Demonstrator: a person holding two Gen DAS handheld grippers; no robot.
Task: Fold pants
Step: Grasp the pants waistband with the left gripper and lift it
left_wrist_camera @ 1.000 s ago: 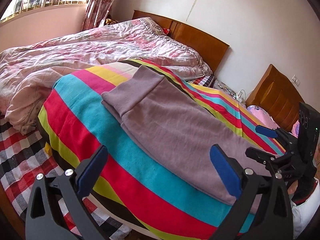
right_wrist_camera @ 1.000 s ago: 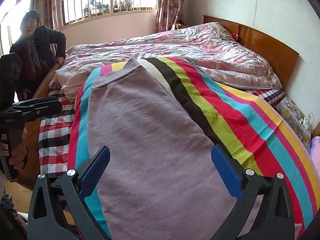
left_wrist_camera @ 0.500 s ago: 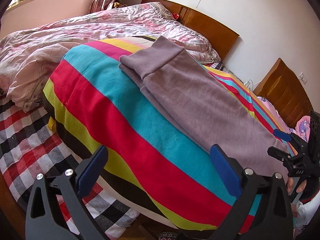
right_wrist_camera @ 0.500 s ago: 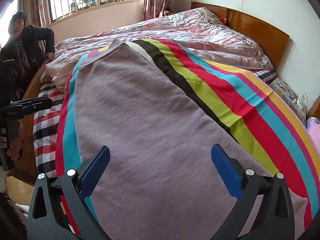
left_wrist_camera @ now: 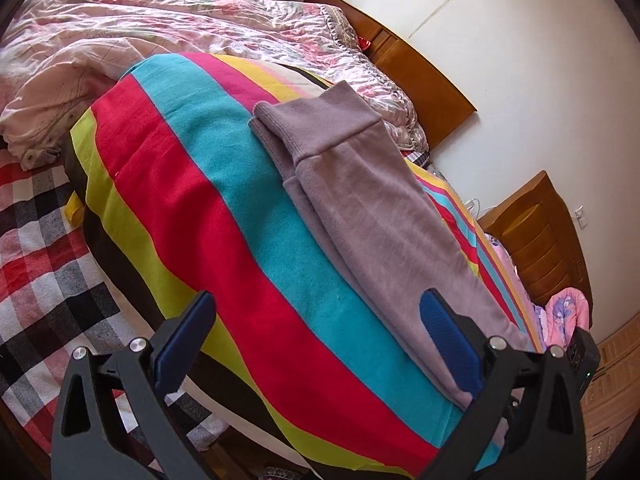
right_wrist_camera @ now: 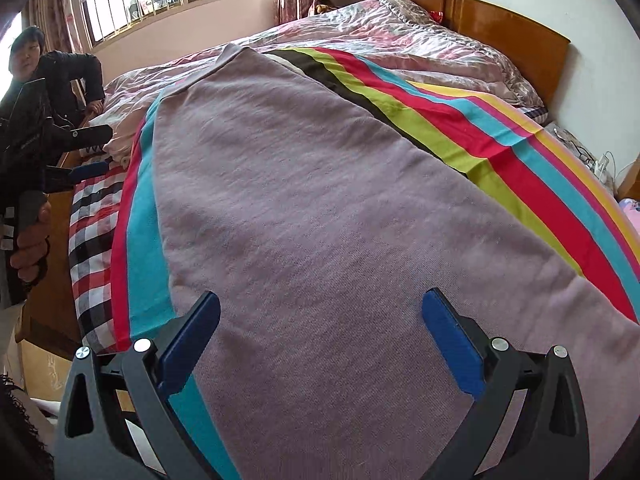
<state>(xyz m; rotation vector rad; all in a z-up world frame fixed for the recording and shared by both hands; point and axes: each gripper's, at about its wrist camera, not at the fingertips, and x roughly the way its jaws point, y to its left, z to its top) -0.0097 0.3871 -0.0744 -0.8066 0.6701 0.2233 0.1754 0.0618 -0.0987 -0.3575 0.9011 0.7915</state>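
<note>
Mauve-grey pants [left_wrist_camera: 372,216] lie lengthwise, folded leg on leg, on a striped blanket [left_wrist_camera: 224,216]; the waistband is at the far end. My left gripper [left_wrist_camera: 316,332] is open and empty, over the blanket's stripes just left of the pants' near end. My right gripper [right_wrist_camera: 320,328] is open and empty, hovering low over the pants [right_wrist_camera: 312,208] near the leg end. The left gripper also shows at the left edge of the right wrist view [right_wrist_camera: 80,152], held in a hand.
A pink floral quilt [left_wrist_camera: 168,36] is bunched behind the blanket. A checked sheet [left_wrist_camera: 40,264] covers the bed's left side. A wooden headboard [left_wrist_camera: 424,76] and a nightstand [left_wrist_camera: 548,232] stand by the wall. A person in black [right_wrist_camera: 44,76] stands near the window.
My left gripper has swung toward the bed's side and closer to the blanket. My right gripper has moved lower and closer over the pants. Both stay open.
</note>
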